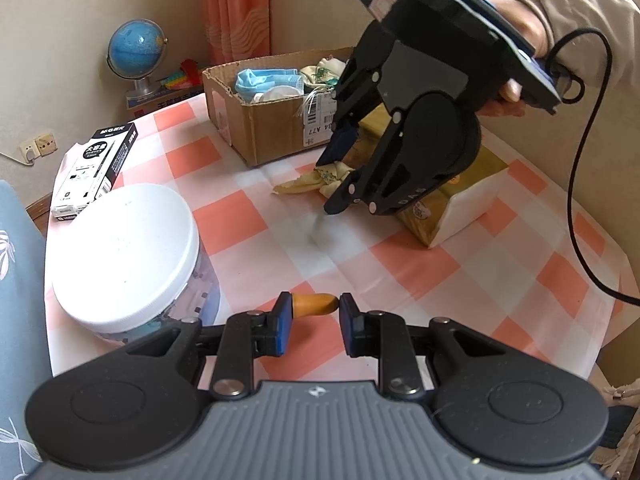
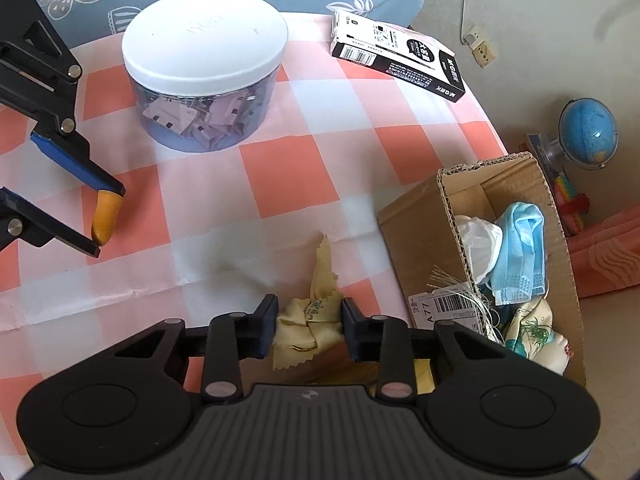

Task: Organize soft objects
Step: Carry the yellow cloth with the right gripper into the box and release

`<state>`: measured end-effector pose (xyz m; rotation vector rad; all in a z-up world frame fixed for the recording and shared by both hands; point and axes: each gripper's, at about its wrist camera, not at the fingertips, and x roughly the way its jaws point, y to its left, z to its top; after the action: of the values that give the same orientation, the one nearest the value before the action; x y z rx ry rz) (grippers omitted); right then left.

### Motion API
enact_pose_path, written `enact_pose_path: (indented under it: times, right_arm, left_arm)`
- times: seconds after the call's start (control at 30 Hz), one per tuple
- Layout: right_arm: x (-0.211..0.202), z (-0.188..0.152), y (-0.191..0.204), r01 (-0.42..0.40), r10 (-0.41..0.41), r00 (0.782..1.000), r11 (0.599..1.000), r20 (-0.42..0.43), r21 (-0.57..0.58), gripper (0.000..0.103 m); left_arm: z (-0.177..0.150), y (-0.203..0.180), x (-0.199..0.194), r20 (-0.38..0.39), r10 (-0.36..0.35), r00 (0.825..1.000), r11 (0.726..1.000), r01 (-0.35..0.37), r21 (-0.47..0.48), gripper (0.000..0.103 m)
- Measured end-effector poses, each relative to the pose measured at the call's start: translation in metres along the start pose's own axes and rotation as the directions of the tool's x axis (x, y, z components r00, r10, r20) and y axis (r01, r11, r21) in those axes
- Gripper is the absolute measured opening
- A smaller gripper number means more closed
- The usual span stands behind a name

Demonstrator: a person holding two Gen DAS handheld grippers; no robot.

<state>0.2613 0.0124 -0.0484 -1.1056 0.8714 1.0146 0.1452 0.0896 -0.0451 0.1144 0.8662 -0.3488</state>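
The right gripper (image 2: pixel 308 330) has its jaws clenched on a crumpled pale-yellow cloth (image 2: pixel 310 326), low in the centre of the right wrist view; a pointed corner of the cloth trails forward and seems to rest on the orange-and-white checked tablecloth (image 2: pixel 280 176). In the left wrist view the same gripper (image 1: pixel 334 178) sits right of centre with the cloth (image 1: pixel 320 180) bunched between its fingers, just in front of the cardboard box (image 1: pixel 264 136). That box (image 2: pixel 416 232) fills the lower right of the right wrist view and already holds a blue face mask (image 2: pixel 520 248), a white mask and a printed fabric piece (image 2: pixel 532 332).

The left gripper (image 1: pixel 314 316) grasps a small orange rubbery finger-shaped piece (image 1: pixel 314 305) at the bottom centre of its own view; from the right wrist view it shows at the left edge, orange piece (image 2: pixel 105 216) pinched between the tips just above the tablecloth.

Judging by this, the step in hand is picking up: both soft items are gripped but neither is in the box. The next move calls for lifting the cloth clear so its trailing corner does not drag, carrying it over the near wall, and releasing it inside; the orange piece would follow

Also on the table: a white-lidded clear jar (image 2: pixel 204 68), a black-and-white carton (image 2: pixel 396 60) and a tissue pack (image 1: pixel 452 204)
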Motion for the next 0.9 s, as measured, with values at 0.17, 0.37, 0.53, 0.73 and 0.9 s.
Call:
enact_pose_path:
  times: [0.17, 0.37, 0.53, 0.73, 0.9]
  right_arm:
    - [-0.02, -0.001, 0.003, 0.005, -0.006, 0.999, 1.0, 0.049, 0.02, 0.038]
    - [-0.065, -0.002, -0.014, 0.027, -0.042, 0.987, 0.995, 0.154, 0.098, 0.038]
    - [-0.089, -0.005, -0.051, 0.09, -0.13, 0.972, 0.977, 0.197, 0.195, 0.038]
    - [-0.082, -0.005, -0.091, 0.131, -0.195, 0.962, 0.944, 0.192, 0.302, 0.038]
    - [-0.07, -0.013, -0.099, 0.139, -0.215, 0.961, 0.919, 0.173, 0.369, 0.073]
  left_arm:
    - [0.0, 0.0, -0.004, 0.002, 0.007, 1.0, 1.0, -0.007, -0.001, 0.023]
    - [0.002, -0.002, -0.009, 0.011, 0.01, 1.0, 1.0, -0.01, 0.005, 0.023]
    - [0.006, -0.003, -0.011, 0.023, 0.013, 1.0, 1.0, -0.013, 0.007, 0.023]
    - [0.009, -0.005, -0.007, 0.017, 0.011, 1.0, 1.0, -0.011, 0.007, 0.023]
    - [0.014, -0.005, -0.007, 0.019, 0.009, 1.0, 1.0, -0.009, 0.011, 0.023]
